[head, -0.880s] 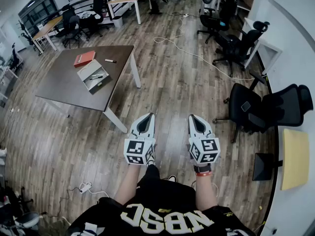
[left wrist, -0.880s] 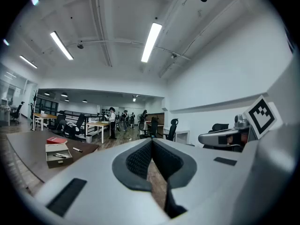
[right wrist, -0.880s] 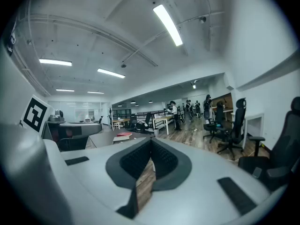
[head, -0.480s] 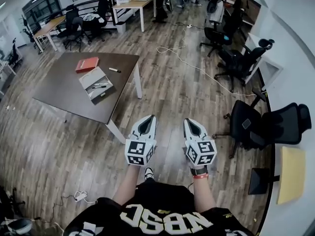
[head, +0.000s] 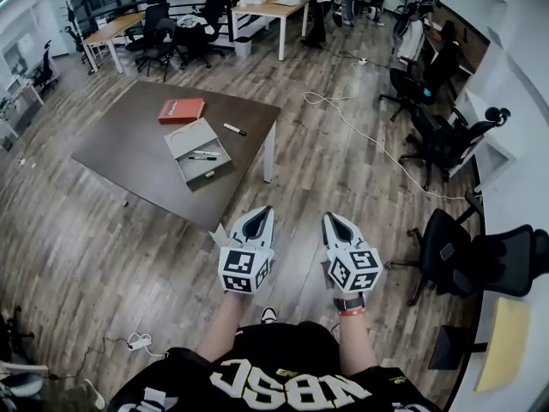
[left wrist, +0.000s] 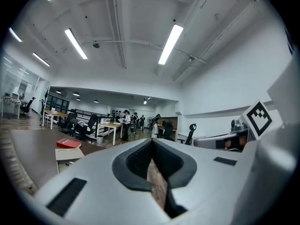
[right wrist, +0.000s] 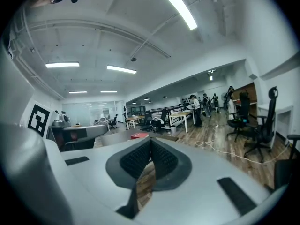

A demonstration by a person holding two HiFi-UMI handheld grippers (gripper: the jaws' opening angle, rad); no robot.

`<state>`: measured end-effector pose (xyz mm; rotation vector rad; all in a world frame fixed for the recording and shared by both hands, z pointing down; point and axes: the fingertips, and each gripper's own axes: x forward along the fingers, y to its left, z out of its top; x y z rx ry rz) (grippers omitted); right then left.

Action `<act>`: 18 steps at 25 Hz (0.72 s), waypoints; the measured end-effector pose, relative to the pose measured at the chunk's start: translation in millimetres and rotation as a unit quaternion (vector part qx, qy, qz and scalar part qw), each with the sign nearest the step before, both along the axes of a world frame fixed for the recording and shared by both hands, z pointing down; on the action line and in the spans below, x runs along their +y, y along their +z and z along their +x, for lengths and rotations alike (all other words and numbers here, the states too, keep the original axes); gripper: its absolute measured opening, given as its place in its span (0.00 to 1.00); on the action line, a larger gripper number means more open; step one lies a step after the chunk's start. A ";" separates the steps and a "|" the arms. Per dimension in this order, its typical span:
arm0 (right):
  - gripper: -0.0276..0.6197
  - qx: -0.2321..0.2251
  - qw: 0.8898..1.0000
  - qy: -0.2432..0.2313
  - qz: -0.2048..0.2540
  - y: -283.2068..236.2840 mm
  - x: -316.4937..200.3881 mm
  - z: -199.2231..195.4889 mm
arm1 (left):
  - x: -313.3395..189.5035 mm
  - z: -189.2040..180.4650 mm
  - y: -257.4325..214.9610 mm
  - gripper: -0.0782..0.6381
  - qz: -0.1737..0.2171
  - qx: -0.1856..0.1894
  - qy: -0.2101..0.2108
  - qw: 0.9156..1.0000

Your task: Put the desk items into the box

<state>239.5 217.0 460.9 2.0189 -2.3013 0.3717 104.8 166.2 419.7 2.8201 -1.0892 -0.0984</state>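
Both grippers low centre in the head view, well apart from the table.
Left gripper [head: 260, 213] and right gripper [head: 331, 220]: jaws closed tip to tip, nothing held. Upper left, on the table [head: 120, 148]: open grey box [head: 190, 133], red book [head: 181, 110] and marker [head: 234, 130] near it.

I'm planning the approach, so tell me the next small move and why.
Probably step closer to the table: the left gripper and right gripper are both shut, empty and held over the floor short of it, while the marker and red book lie on the tabletop beside the box, seemingly beyond reach.
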 end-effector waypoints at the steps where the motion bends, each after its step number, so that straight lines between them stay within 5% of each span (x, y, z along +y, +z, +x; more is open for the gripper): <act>1: 0.06 0.000 1.000 -0.004 -0.005 3.9 -7.1 -5.1 | -7.8 -7.3 3.9 0.13 -0.005 0.002 -0.006 1.000; 10: 0.06 -0.001 0.996 -0.078 -0.042 30.1 -88.5 -55.1 | -66.3 -46.4 33.4 0.13 -0.040 -0.003 -0.059 0.997; 18: 0.06 -0.002 0.983 -0.178 -0.032 22.6 -214.0 -97.9 | -161.7 -88.1 34.4 0.13 -0.041 0.003 -0.154 0.987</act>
